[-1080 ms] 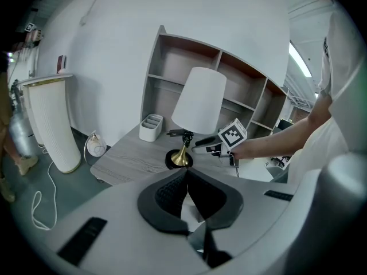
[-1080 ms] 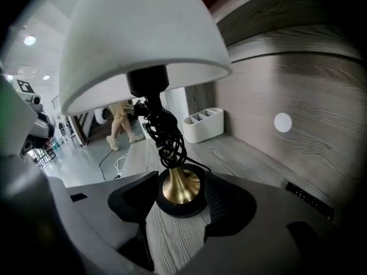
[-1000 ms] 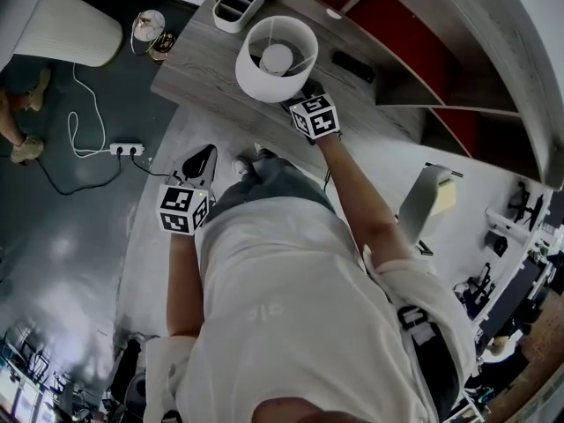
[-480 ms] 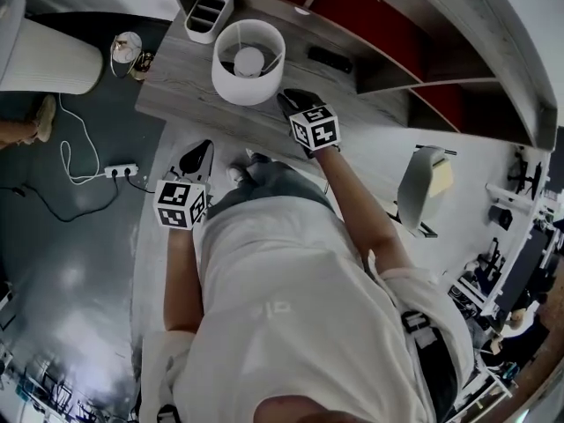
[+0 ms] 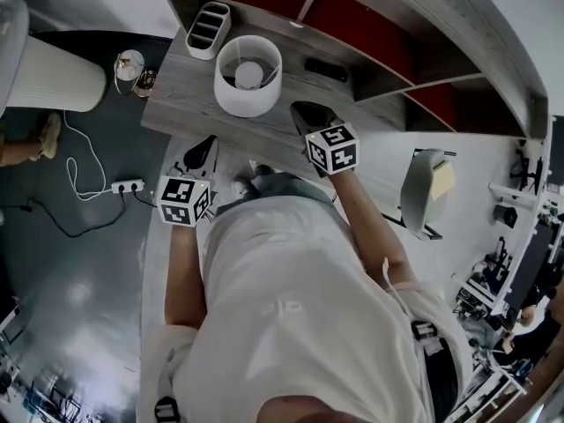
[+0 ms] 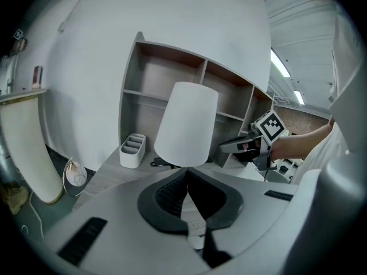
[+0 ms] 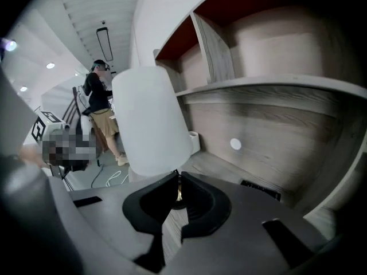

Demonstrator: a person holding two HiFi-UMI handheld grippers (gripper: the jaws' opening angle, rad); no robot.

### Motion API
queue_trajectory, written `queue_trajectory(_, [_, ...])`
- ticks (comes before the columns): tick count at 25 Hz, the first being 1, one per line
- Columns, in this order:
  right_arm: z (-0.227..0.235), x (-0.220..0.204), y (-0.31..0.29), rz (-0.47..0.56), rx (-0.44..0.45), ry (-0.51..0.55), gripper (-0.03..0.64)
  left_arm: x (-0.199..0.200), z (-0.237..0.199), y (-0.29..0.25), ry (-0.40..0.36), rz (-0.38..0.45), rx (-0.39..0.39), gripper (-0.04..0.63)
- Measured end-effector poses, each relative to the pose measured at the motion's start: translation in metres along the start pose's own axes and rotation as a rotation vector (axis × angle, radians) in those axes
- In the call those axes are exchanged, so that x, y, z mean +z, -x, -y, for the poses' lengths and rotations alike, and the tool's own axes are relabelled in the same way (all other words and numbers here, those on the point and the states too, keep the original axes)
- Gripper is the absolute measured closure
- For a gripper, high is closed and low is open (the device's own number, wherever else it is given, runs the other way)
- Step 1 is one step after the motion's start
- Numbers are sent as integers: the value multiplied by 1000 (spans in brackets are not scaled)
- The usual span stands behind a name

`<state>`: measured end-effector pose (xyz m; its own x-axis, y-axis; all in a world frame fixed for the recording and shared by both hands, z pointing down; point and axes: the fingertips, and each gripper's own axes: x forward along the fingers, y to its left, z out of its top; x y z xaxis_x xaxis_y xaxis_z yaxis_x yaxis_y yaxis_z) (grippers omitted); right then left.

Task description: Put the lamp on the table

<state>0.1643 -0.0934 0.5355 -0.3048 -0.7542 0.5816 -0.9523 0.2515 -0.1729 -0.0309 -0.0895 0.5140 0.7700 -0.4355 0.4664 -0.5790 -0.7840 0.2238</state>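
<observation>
Lamp (image 5: pixel 248 100) stands upright on the table (image 5: pixel 185 113), near the organizer (image 5: pixel 210 27)

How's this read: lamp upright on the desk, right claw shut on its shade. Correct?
No. The right claw has just closed on nothing, clear of the lamp, which stands upright on the desk. The head view shows it.
</observation>
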Motion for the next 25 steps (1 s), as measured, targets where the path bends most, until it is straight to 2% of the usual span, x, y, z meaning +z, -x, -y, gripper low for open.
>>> queue_trajectory(6, [-10,37,33,93,-2,29,575,32,-4,10,-34,64,10,578])
queue_trajectory(15, [-38,78,69,211,34,89,575,74,-8,29,-38,170,16,578])
queue_trajectory(19, [-49,90,81,257,77,69,574,85,-5,40,-31,212,12,578])
queue_trajectory(25, [-59,104,96,332,94,96,575,93,-3,54,-40,245,16,578])
